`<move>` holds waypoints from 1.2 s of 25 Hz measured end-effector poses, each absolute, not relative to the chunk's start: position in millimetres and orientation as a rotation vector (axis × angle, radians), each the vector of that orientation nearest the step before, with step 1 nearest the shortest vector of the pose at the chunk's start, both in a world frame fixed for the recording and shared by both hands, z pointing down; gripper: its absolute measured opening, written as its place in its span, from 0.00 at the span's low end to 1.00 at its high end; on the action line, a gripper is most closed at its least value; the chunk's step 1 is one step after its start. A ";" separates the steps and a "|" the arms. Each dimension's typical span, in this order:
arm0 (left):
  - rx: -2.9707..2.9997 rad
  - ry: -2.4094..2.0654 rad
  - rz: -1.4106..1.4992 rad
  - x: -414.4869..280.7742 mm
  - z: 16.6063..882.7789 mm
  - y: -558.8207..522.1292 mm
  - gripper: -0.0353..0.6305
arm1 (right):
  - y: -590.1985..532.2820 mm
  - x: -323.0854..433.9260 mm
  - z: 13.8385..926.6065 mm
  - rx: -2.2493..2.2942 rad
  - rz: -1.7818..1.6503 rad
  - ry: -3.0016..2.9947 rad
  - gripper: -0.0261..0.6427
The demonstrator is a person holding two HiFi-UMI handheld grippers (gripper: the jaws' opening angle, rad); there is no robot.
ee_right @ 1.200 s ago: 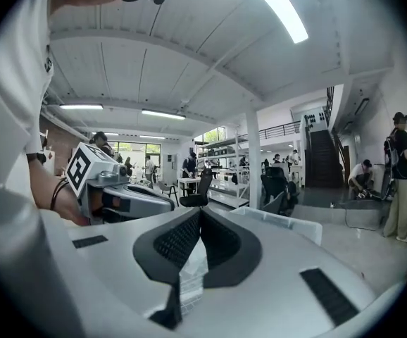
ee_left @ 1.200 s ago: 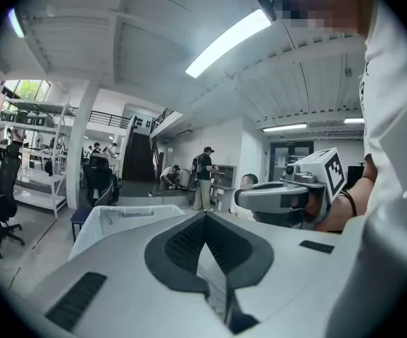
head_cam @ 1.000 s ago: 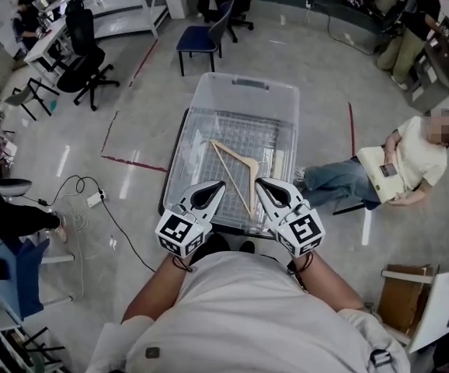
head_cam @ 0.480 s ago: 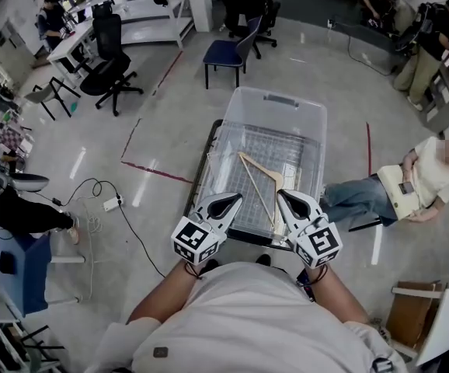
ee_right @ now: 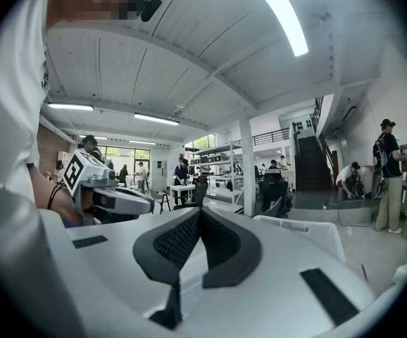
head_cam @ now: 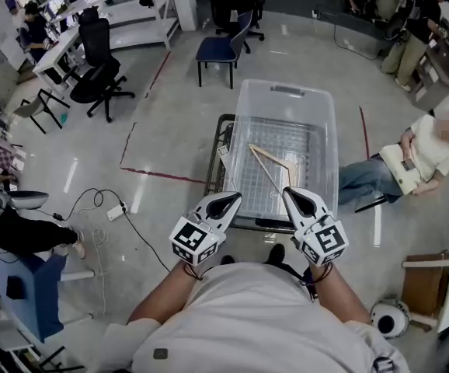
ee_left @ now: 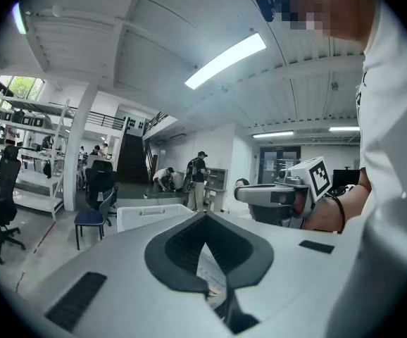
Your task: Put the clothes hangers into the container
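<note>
Inside 1 container (head_cam: 287,88) | seemingly 1 hanger (head_cam: 271,155) | left hand-held gripper (head_cam: 227,199), right hand-held gripper (head_cam: 294,193): both closed, empty

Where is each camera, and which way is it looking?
Head view: on the person's head, looking steeply down at the clear container holding a wooden hanger; both forearms and shirt show.
Left gripper view: on the left hand-held gripper, looking level across the room; shirt shows at right.
Right gripper view: on the right hand-held gripper, looking level too; shirt at left.
Shared: both gripper views show the container and each other's gripper.
</note>
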State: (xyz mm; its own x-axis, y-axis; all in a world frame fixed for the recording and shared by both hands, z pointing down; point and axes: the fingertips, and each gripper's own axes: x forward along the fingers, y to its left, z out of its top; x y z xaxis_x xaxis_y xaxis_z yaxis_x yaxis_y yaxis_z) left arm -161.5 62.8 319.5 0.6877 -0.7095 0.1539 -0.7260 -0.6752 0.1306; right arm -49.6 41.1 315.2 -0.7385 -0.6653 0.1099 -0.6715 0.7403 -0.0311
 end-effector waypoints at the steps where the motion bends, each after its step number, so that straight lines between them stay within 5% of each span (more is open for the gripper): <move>1: 2.727 -1.143 0.125 -165.7 318.9 67.9 0.08 | 47.3 -53.3 315.8 1.118 0.110 -2.829 0.07; 11: 2.767 -1.014 0.104 -176.2 320.1 108.2 0.08 | 105.9 -60.1 315.8 1.229 0.105 -2.756 0.07; 30: 2.765 -1.116 0.115 -56.5 307.6 155.1 0.08 | 166.3 67.1 312.2 1.093 0.044 -2.803 0.07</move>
